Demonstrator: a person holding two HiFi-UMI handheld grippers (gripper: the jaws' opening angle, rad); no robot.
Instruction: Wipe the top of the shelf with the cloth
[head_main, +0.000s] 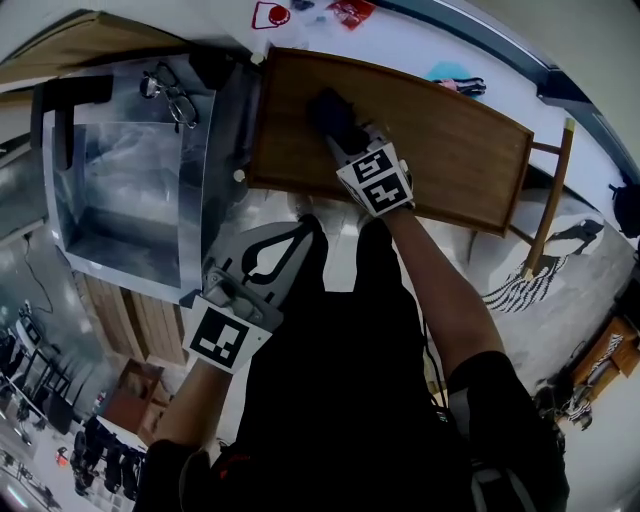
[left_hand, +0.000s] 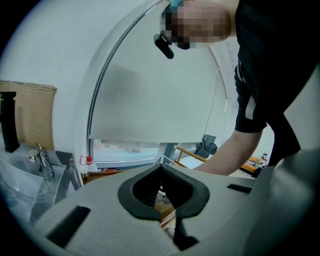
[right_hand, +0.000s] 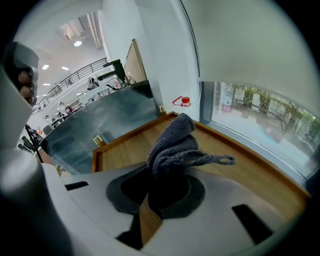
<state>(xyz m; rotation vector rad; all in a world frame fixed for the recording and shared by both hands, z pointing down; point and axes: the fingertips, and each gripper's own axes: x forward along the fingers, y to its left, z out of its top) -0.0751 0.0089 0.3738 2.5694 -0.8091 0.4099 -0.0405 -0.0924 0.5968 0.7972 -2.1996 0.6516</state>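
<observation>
**A:** So, why is only 1 tool over the shelf (head_main: 450, 150)?

**B:** Wiping probably needs just 1. The right gripper (head_main: 337, 125) reaches out to 12 o'clock from the person, and its jaws are clamped on the dark cloth (head_main: 328, 104). That puts the cloth over the wooden top near its 10 o'clock corner, beside the raised rim. A sweep toward 3 o'clock would likely cover the bare board.

**A:** And the other one?

**B:** The left gripper (head_main: 300, 232) hangs near the body, at 7 o'clock from the right one and off the shelf. Its jaws are closed together with nothing between them, so it appears simply parked out of the way.

**A:** Is the cloth actually pressed to the wood?

**B:** Hard to say. In the head view the gripper covers the contact. In the right gripper view the cloth (right_hand: 172, 145) bunches up out of the jaws, with 1 loop sticking out toward 3 o'clock, and its underside is hidden. The shelf's lower levels are out of sight, and its 3 o'clock end shows only part of a leg.
</observation>
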